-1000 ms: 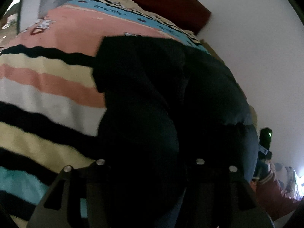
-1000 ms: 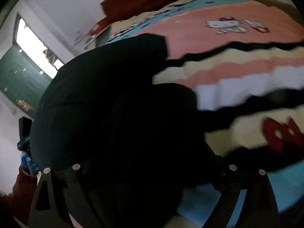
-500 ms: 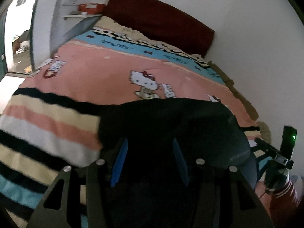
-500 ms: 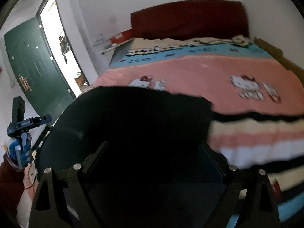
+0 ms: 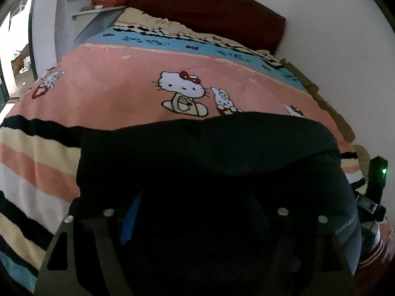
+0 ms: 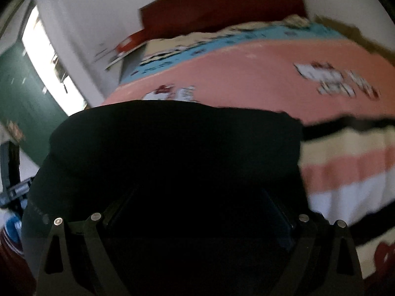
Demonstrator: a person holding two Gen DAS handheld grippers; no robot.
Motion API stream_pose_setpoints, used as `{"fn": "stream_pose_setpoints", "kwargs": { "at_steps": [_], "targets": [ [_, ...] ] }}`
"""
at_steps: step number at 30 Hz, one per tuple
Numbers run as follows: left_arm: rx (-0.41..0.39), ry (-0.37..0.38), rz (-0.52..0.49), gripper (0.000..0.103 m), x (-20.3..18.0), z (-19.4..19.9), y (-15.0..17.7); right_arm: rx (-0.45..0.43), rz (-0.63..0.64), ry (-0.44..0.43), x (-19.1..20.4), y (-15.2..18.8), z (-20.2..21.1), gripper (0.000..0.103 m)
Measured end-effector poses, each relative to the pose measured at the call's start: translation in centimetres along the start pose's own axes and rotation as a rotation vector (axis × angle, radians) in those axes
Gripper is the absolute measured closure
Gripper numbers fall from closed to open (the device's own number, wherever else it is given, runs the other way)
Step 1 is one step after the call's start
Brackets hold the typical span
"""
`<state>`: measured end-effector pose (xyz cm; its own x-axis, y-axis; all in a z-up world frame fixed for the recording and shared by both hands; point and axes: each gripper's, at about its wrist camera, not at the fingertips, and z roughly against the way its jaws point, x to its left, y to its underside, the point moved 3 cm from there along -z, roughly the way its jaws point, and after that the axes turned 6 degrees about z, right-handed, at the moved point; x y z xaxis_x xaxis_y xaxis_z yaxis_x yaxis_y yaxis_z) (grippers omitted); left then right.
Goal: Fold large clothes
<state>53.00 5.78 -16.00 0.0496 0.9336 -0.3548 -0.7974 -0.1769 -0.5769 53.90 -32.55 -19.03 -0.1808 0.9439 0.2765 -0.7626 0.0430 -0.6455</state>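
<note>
Black, soft folded garment (image 5: 209,157) spread on striped cartoon-print bedspread (image 5: 111,93), directly ahead of and under both tools. Left gripper (image 5: 195,224) opening wide, cloth lying between. Right gripper (image 6: 197,212) spread wide, nothing visibly pinched. Risk: fingers snagging fabric on withdrawal, dragging fold open.

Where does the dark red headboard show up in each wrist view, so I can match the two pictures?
Left wrist view: the dark red headboard spans the top centre, behind the far end of the bed, running toward the upper right.
Right wrist view: the headboard sits at top centre, tilted and blurred.
Shared landmark: the black garment fills the lower middle of both, lying on the pink cartoon-cat bedspread.
</note>
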Motion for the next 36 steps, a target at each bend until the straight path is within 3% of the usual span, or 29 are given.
{"fn": "stream_pose_setpoints", "kwargs": {
  "at_steps": [6,10,14,19,28,36],
  "targets": [
    [0.017,0.016,0.060,0.026,2.2,1.4,0.6,0.010,-0.038,0.006,-1.5,1.6,0.8,0.010],
    [0.013,-0.080,0.098,0.026,4.7,4.3,1.3,0.037,-0.045,0.076,-2.8,2.8,2.1,0.010],
    [-0.017,-0.155,0.089,0.026,6.0,8.5,3.3,0.060,0.018,0.207,-3.2,4.3,5.8,0.010],
    [-0.052,-0.186,0.111,0.026,6.1,14.0,7.1,0.028,0.055,0.292,-1.9,6.5,12.6,0.010],
    [-0.145,-0.219,0.069,0.026,0.6,23.9,15.6,-0.060,0.118,0.278,6.1,12.1,23.1,0.010],
    [-0.255,-0.266,-0.024,0.026,-6.5,30.6,22.0,-0.170,0.178,0.259,13.3,16.1,29.2,0.001]
  ]
}}
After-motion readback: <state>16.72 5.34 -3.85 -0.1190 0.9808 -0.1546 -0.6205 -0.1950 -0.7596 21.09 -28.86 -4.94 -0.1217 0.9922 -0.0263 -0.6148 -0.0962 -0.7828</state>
